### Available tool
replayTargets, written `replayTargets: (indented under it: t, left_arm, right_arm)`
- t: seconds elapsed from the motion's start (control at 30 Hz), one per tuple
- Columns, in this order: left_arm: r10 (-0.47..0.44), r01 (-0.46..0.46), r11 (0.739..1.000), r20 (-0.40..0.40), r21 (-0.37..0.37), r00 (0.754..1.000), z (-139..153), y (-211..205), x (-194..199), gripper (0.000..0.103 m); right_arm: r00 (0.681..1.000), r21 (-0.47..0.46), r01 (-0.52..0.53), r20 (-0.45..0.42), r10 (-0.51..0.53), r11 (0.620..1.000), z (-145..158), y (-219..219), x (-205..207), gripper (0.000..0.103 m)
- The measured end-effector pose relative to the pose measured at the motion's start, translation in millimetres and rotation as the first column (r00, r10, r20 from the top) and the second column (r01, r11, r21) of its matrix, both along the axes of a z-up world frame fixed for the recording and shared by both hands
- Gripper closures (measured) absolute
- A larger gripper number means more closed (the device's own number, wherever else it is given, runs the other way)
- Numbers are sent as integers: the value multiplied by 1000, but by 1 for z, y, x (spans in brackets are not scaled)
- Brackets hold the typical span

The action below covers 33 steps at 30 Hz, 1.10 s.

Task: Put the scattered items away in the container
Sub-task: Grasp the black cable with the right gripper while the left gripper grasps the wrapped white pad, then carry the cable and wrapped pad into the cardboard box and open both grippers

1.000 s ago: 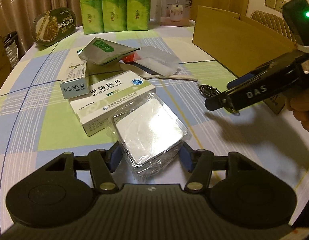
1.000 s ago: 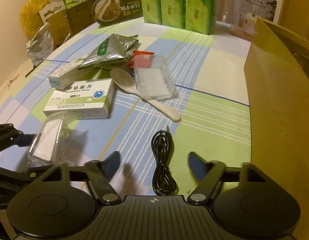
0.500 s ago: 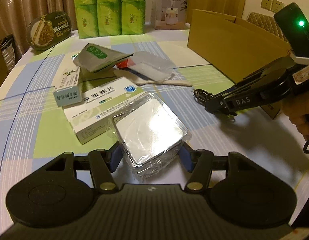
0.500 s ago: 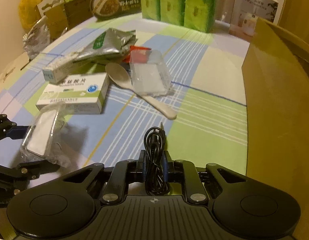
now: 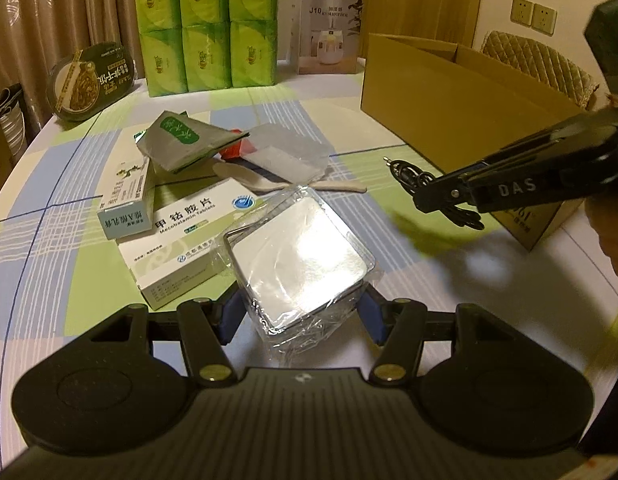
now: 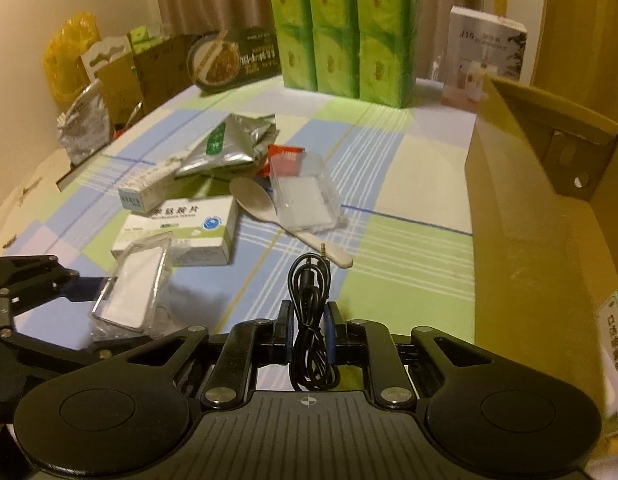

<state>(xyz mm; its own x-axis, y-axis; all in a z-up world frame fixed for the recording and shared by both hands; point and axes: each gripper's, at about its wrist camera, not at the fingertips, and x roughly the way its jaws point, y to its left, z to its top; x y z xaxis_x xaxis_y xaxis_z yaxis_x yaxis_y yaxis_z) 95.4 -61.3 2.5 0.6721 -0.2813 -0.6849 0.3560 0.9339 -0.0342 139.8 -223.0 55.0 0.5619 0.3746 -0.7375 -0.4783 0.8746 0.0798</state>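
Note:
My left gripper [image 5: 303, 314] is shut on a plastic-wrapped silver tin [image 5: 299, 254], lifted off the table; the tin [image 6: 135, 290] also shows at the left of the right wrist view. My right gripper [image 6: 309, 326] is shut on a coiled black audio cable [image 6: 311, 308], raised above the cloth; the cable [image 5: 431, 190] hangs from that gripper in the left wrist view. The open cardboard box [image 5: 457, 116] stands at the right, its side wall [image 6: 541, 216] close to my right gripper. On the table lie a white medicine box [image 5: 181, 240], a small carton [image 5: 127, 198], a foil pouch [image 5: 185, 142], a spoon [image 6: 285, 218] and a clear tray [image 6: 305, 196].
Green tissue packs [image 5: 207, 26], a white appliance box [image 5: 329, 32] and a round green tin [image 5: 91, 80] stand along the far table edge. A small green-and-white carton [image 6: 615, 360] sits at the box's near corner. A padded chair [image 5: 537, 60] is behind the box.
My right gripper has closed on the black cable and lifted it off the table. My left gripper has raised the wrapped tin slightly higher.

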Motion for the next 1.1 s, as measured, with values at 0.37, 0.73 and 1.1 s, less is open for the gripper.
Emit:
replayTargets:
  t: [0.37, 0.73, 1.1]
  left_arm:
    - [-4, 5, 1000, 30, -7, 1000, 13, -9, -3, 48]
    - [-10, 11, 1000, 40, -7, 999, 17, -15, -6, 48]
    - [-65, 68, 997, 99, -23, 993, 41, -35, -7, 48]
  right_arm:
    - [997, 31, 46, 58, -48, 998, 16, -16, -14, 91]
    - [994, 51, 65, 85, -70, 997, 25, -27, -24, 91]
    - [981, 117, 101, 156, -119, 988, 52, -48, -29, 91]
